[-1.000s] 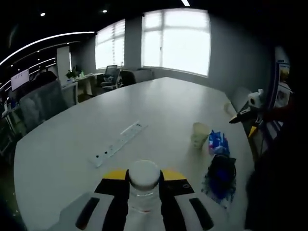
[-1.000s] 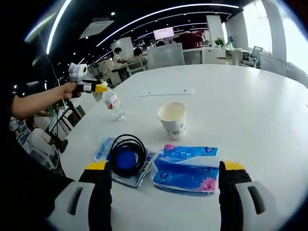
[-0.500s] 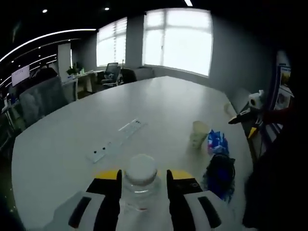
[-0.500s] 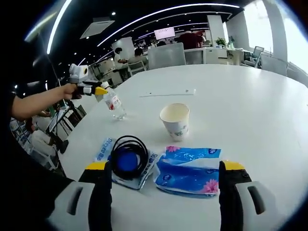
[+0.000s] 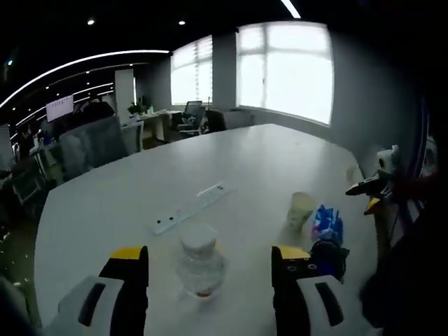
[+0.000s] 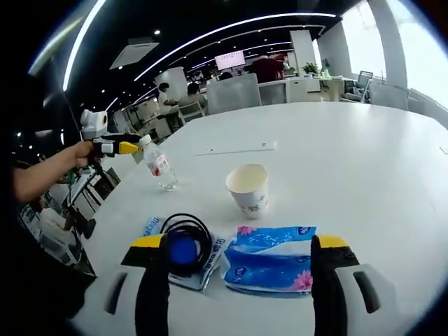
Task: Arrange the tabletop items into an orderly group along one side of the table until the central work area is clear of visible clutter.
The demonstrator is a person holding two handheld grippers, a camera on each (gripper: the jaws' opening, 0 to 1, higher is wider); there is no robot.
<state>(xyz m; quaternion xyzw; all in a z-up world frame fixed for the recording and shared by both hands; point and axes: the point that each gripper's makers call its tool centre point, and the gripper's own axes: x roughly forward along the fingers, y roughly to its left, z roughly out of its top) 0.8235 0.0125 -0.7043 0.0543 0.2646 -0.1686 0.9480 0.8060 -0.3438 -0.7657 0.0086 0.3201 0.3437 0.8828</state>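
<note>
Where fingers (image 5: pixel 210 280) gape: bottle (image 5: pixel 200 269) upright, blurred.

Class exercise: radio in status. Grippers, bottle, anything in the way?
Left gripper open, astride the water bottle. Right gripper open over the tissue pack. Paper cup upright nearby.

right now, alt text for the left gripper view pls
The left gripper is open around a clear water bottle standing on a white table. Beyond lie a power strip, paper cup and blue tissue pack.
</note>
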